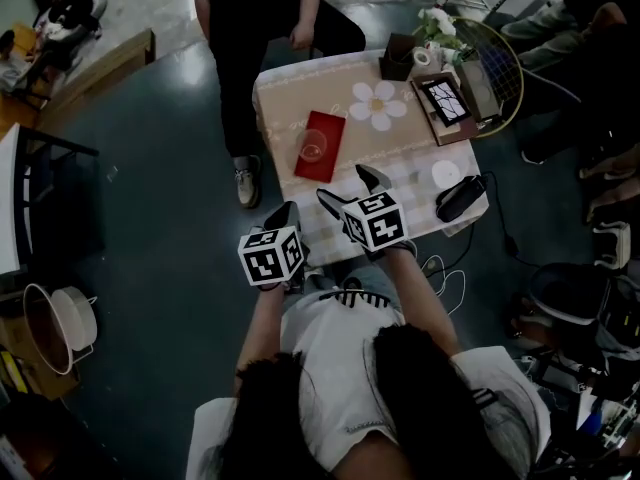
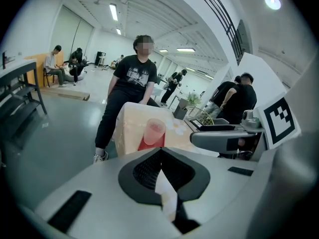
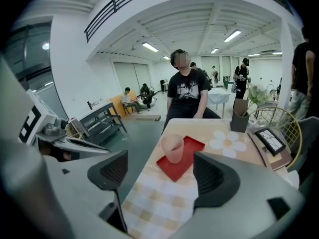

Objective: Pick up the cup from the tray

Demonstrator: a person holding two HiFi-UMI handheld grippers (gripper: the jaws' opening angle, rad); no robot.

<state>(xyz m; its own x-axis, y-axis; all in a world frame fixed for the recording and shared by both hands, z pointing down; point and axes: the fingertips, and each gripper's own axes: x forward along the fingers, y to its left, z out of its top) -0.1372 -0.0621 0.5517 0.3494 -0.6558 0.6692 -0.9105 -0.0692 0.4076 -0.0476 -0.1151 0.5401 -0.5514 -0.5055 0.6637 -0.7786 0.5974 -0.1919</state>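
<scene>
A translucent pinkish cup stands upright on a red tray on the left part of a small table. My right gripper hovers over the table's near edge, open, with nothing between its pads. In the right gripper view the cup and tray lie straight ahead of the right gripper, a short way beyond it. My left gripper is just off the table's near left corner. In its own view the left gripper is shut and empty, with the cup farther ahead.
A person stands at the table's far side. A flower-shaped mat, a framed tablet, a dark pot with a plant, a white disc and a black mouse are on the right half. A wire basket stands to the right.
</scene>
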